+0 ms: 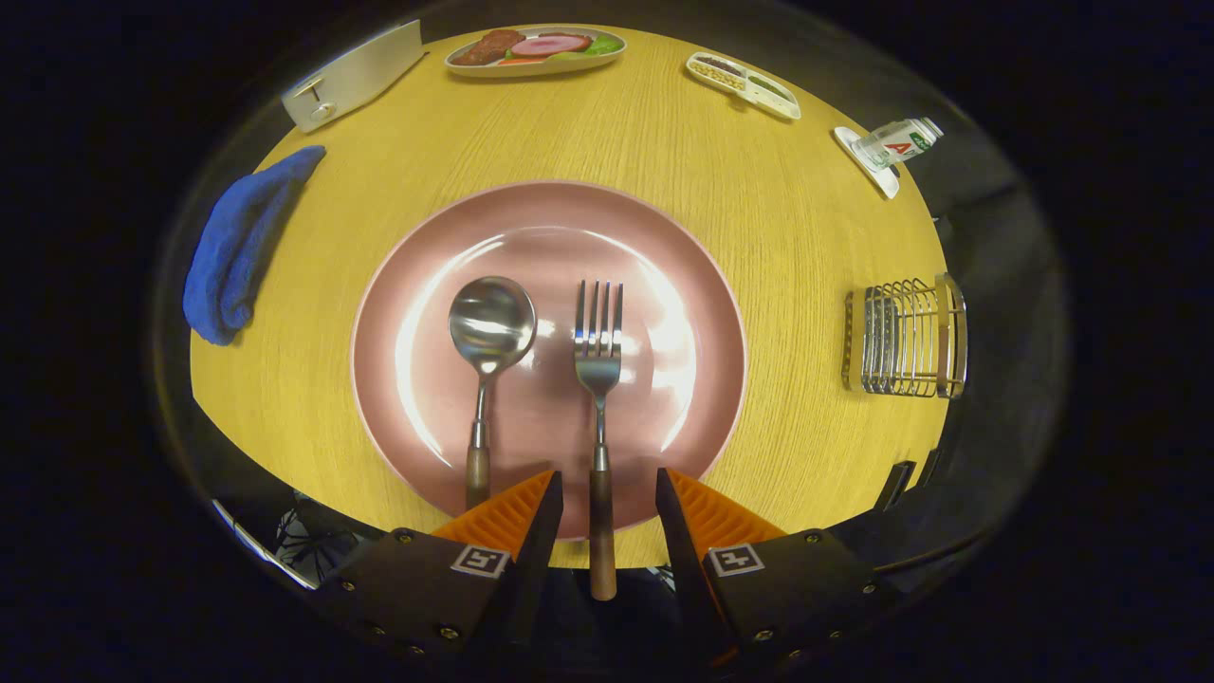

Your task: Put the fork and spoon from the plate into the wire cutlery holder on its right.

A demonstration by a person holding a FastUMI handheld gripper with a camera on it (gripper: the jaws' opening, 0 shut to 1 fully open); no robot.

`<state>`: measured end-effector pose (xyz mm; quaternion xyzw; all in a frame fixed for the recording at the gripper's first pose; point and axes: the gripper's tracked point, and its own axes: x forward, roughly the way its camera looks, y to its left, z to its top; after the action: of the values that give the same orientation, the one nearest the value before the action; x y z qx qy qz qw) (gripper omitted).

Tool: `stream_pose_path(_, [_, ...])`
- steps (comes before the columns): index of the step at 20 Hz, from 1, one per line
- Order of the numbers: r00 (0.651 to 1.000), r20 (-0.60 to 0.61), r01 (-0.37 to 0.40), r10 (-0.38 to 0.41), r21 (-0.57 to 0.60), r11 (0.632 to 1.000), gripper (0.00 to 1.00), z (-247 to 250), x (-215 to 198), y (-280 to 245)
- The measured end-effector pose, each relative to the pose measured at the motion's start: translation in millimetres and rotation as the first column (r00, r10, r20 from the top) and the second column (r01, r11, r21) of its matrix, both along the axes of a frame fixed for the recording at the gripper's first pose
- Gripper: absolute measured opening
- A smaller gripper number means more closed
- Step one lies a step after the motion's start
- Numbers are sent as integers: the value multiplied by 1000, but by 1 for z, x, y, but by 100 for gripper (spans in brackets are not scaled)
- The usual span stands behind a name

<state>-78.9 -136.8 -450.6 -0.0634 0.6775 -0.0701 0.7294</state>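
A pink plate [664,247] lies in the middle of a round wooden table. On it rest a spoon [488,332] and, to its right, a fork [598,379], both with wooden handles pointing toward me. My gripper [608,498] is open, its fingers standing either side of the fork's handle without touching it. The handle's end reaches back past the plate's rim between the fingers. The spoon's handle lies just left of the left finger. A wire cutlery holder [906,338] stands to the right of the plate, near the table's edge.
A blue cloth [237,247] lies left of the plate. Beyond the plate sit a silver box [356,76], a dish of food [536,47], a small divided tray [744,83] and a bottle on its side [896,142]. Bare wooden table [787,218] surrounds the plate.
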Motion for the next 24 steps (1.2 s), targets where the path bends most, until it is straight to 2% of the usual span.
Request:
stream_pose_path(2, [1000,-3,-13,13,-1,1000,60,-4,2,-1])
stream_pose_path(4, [999,-25,-33,33,1,999,41,-5,1,-1])
stream_pose_path(6, [998,-52,-47,47,1,999,14,-6,-2,-2])
stream_pose_path(9, [998,-58,-32,32,8,999,14,-11,-2,-2])
stream_pose_path(11, [998,-50,-39,40,14,999,5,-5,0,-1])
stream_pose_path(17, [1000,16,10,-10,13,1000,5,6,9,-3])
stream_pose_path(24, [997,75,40,-36,-60,997,5,40,19,-24])
